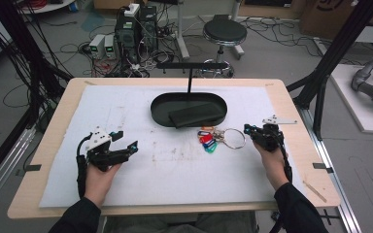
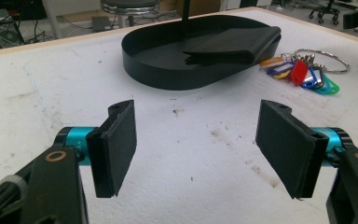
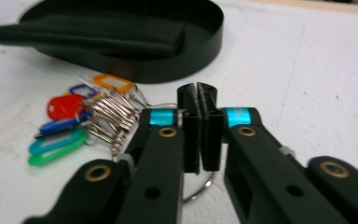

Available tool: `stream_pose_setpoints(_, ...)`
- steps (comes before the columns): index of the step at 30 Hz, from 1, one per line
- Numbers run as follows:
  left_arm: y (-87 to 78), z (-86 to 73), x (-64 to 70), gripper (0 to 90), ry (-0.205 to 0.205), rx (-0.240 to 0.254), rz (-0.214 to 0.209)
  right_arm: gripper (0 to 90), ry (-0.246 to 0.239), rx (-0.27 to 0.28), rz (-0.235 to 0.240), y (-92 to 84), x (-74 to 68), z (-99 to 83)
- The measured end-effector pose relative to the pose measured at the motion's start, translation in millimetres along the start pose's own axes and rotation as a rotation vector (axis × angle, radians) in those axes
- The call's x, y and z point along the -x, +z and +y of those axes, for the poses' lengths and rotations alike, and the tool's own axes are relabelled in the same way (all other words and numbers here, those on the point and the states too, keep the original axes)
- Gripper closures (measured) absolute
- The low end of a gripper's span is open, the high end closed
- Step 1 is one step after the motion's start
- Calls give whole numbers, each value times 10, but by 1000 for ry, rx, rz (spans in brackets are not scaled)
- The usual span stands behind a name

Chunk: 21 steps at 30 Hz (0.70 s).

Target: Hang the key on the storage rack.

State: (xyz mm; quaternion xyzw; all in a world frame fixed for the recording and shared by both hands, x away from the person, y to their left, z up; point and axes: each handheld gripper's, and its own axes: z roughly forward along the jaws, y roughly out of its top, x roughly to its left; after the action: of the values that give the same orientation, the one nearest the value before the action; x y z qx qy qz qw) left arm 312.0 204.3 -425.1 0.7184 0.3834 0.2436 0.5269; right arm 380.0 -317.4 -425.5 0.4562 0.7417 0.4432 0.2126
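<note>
A bunch of coloured key tags [image 1: 208, 140] on a large metal key ring [image 1: 234, 138] lies on the white mat, right of centre. My right gripper [image 1: 249, 130] is at the ring's right side. In the right gripper view its pads [image 3: 199, 91] are pressed together on the ring's wire [image 3: 142, 100], with the tags [image 3: 65, 123] fanned out to the left. My left gripper [image 1: 126, 140] rests on the mat at the left, open. The left gripper view shows bare mat between its wide-apart pads [image 2: 196, 126], with the keys [image 2: 303, 72] farther off.
A black oval tray [image 1: 160, 114] sits at the mat's far centre with a flat black pouch [image 1: 196, 116] in it and a T-shaped post [image 1: 189, 65] rising behind. The tray's wall [image 3: 200, 51] stands just beyond the keys. The wooden table edge [image 1: 296, 145] runs along the right.
</note>
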Motion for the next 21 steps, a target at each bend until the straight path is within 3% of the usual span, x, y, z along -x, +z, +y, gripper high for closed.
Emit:
stream_pose_setpoints(1, 0, -1, 0, 292, -1, -1, 1, 831, 17, -41, -18, 31, 13, -18)
stream_pose_setpoints(4, -4, -5, -5, 291, -2, -1, 2, 796, 21, -81, -38, 72, 25, -43)
stream_pose_setpoints(6, -10, -5, -9, 291, -1, -3, 2, 761, 34, -157, -54, 134, 40, -80)
stream_pose_setpoints(10, -13, -11, -4, 292, -3, -4, 2, 738, 32, -210, -56, 183, 25, -106)
stream_pose_setpoints(12, -12, -13, -3, 291, -2, -4, 2, 739, 8, -248, -63, 221, -8, -122)
stream_pose_setpoints(14, -13, -11, -3, 292, 1, -4, 0, 747, -20, -249, -85, 233, -37, -125)
stream_pose_setpoints(17, -11, -11, 4, 292, 3, -5, 0, 834, 1, -250, -92, 227, -10, -130)
stream_pose_setpoints(21, -12, -8, 14, 291, 3, -3, 0, 865, 20, -241, -92, 226, 8, -130)
